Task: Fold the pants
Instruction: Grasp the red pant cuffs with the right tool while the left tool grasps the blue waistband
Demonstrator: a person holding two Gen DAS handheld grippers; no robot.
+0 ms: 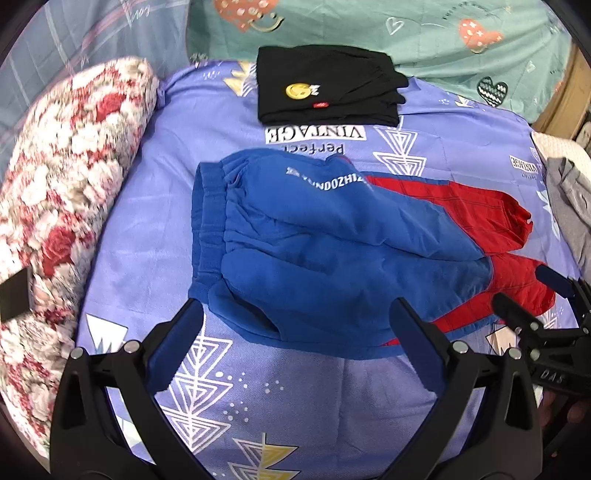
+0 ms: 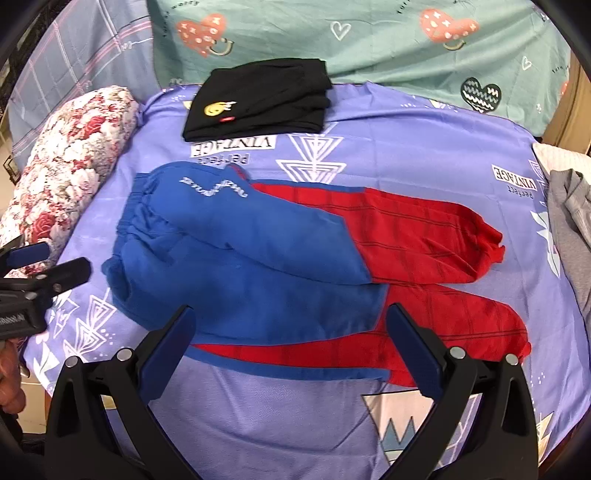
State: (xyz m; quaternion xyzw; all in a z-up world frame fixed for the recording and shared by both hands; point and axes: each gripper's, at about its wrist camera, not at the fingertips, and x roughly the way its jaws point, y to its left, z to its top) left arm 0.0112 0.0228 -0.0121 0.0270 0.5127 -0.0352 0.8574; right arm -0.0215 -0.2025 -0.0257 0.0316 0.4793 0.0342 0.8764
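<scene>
Left wrist view gives me the blue and red pants (image 1: 332,251) lying flat on the purple bedsheet (image 1: 303,398), folded lengthwise so one leg rests on the other. Their blue waistband end lies to my left and the red lower legs trail off to my right. White lettering runs across the blue upper part. From the right wrist view I see the same pants (image 2: 295,273) spread across the middle of the sheet (image 2: 280,424), both red cuffs lying near each other at the right.

My left gripper (image 1: 295,339) hovers just above the near edge of the blue part, its jaws spread wide with nothing between them. My right gripper (image 2: 291,339) hangs over the near leg where blue meets red, jaws likewise released and empty. I cannot tell whether either set touches the cloth. Each gripper shows at the side of the other's view: the right one (image 1: 532,295) near the red cuff, the left one (image 2: 48,262) beside the waistband.

Beyond the pants sits a folded black garment (image 1: 325,85) with a yellow smiley patch, well apart from them. A floral pillow (image 1: 62,206) lies along the left, a teal pillow (image 1: 406,33) with hearts at the back, and grey clothing (image 1: 569,206) at the right edge.
</scene>
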